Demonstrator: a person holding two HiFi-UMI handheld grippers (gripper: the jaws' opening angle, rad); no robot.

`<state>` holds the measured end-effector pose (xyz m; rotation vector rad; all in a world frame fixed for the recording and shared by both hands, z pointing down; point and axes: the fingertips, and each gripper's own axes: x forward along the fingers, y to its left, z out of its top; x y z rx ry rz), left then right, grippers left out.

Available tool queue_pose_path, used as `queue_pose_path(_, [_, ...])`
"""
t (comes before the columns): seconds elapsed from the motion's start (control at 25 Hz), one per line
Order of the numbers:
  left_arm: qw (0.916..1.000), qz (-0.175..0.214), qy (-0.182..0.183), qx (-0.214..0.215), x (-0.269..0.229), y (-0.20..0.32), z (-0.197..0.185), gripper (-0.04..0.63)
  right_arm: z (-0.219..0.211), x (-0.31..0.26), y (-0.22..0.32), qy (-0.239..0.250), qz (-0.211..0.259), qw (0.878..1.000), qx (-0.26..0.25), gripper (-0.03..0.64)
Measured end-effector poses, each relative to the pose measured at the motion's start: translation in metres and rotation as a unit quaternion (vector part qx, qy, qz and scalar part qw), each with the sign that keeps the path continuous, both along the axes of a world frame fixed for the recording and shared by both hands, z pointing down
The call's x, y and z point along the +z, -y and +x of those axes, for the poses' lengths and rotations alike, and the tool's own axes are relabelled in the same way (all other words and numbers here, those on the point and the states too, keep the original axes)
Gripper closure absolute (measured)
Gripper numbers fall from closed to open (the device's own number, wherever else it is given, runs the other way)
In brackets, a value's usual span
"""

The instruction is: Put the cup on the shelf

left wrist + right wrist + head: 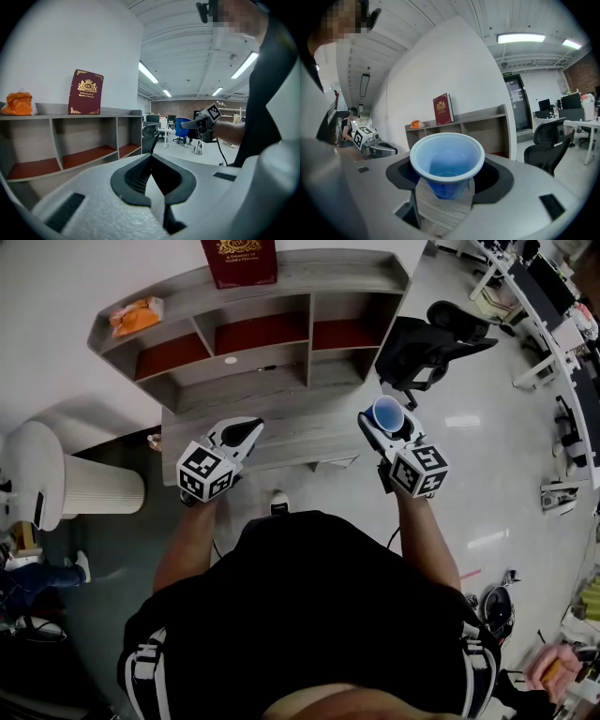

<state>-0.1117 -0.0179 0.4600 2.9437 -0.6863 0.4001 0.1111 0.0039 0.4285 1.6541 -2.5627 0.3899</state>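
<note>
Centre right, the right gripper (385, 424) clamps the blue cup (446, 159) upright by its lower body, ready to stand on the shelf (328, 274) at the frame's top, while the left gripper (247, 431), apparently closed, is empty.

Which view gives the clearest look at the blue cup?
The right gripper view: the blue cup fills the centre, upright, mouth open, gripped by the right gripper. The head view shows it small, from above; in the left gripper view it cannot be made out.
</note>
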Motion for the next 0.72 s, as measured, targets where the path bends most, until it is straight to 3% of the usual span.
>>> queue_pose_path(0.48, [0.9994,-0.023,-0.010,0.024,0.005,0.068,-0.033,0.580,-0.029,-0.011,0.066,-0.011,-0.004,1.000,0.026,0.313])
queue_pose_path(0.72, [0.9975,-0.038,0.001,0.060,0.013,0.094,-0.045,0.580,-0.048,-0.020,0.092,-0.019,0.003,0.999,0.043,0.313])
